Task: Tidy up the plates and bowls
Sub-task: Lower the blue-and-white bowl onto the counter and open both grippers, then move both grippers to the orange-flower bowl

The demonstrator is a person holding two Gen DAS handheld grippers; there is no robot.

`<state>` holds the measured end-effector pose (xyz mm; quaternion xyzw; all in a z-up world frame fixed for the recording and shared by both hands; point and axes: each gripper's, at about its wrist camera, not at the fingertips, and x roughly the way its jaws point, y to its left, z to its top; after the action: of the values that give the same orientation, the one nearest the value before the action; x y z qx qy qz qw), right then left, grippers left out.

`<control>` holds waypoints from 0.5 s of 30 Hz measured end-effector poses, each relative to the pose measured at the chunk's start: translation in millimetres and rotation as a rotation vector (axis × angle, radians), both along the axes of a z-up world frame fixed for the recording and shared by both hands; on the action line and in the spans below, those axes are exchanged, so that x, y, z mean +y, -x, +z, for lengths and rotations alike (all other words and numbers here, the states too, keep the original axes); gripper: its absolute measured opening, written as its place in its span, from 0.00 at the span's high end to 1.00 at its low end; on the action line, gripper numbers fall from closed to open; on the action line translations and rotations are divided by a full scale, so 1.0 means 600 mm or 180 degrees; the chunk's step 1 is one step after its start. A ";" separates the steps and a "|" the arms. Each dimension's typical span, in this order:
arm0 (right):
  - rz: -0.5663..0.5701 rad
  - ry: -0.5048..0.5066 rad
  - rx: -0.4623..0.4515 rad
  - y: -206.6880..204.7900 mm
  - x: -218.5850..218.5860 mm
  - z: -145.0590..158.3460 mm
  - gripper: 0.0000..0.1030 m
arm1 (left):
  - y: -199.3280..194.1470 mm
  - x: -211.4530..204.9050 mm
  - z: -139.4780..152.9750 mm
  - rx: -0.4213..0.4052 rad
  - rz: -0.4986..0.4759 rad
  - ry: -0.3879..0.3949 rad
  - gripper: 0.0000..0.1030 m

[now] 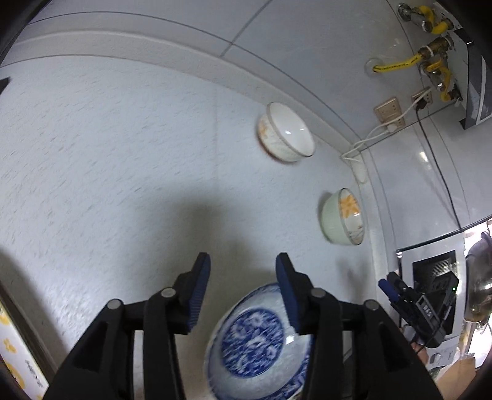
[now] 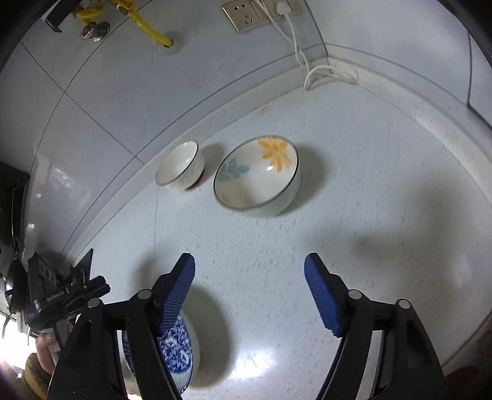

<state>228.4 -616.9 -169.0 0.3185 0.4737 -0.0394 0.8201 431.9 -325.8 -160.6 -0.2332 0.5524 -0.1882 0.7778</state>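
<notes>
A blue-and-white patterned plate (image 1: pixel 255 344) lies on the pale speckled counter (image 1: pixel 123 160), just below my open, empty left gripper (image 1: pixel 243 274). Farther off stand a small white bowl (image 1: pixel 286 132) and a larger pale green bowl with an orange flower inside (image 1: pixel 341 218). In the right wrist view my right gripper (image 2: pixel 249 277) is open and empty above the counter (image 2: pixel 369 190). The flower bowl (image 2: pixel 258 175) and small white bowl (image 2: pixel 181 166) sit ahead of it side by side, apart. The blue plate (image 2: pixel 176 350) shows partly behind its left finger.
A tiled wall (image 2: pixel 92 92) with sockets (image 2: pixel 246 15), a white cable (image 2: pixel 310 70) and yellow gas pipes (image 1: pixel 396 64) borders the counter. The other hand-held gripper shows at each view's edge, on the right in the left wrist view (image 1: pixel 415 301) and on the left in the right wrist view (image 2: pixel 61 295).
</notes>
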 end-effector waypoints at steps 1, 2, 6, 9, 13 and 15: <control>0.0016 0.0020 0.0001 -0.010 -0.010 0.000 0.30 | -0.011 -0.009 0.004 -0.0008 -0.0035 0.0026 0.50; 0.0026 0.0021 0.0006 -0.021 -0.020 -0.003 0.28 | -0.028 -0.029 0.009 -0.0025 -0.0133 0.0053 0.48; 0.0032 0.0042 0.0051 -0.067 -0.043 -0.015 0.26 | -0.075 -0.108 0.023 -0.0015 -0.0468 0.0169 0.42; 0.0070 -0.0012 0.0107 -0.094 -0.064 -0.034 0.21 | -0.101 -0.169 0.022 0.0070 -0.0651 0.0260 0.38; 0.0078 -0.0118 0.0213 -0.126 -0.083 -0.062 0.21 | -0.134 -0.262 0.002 0.0207 -0.0879 0.0233 0.38; 0.0102 -0.0126 0.0229 -0.141 -0.090 -0.071 0.21 | -0.147 -0.299 -0.014 0.0245 -0.0938 0.0215 0.38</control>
<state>313.0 -670.8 -211.6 0.3255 0.5086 -0.0282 0.7966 519.9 -505.2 -168.7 -0.1827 0.6035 -0.3096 0.7117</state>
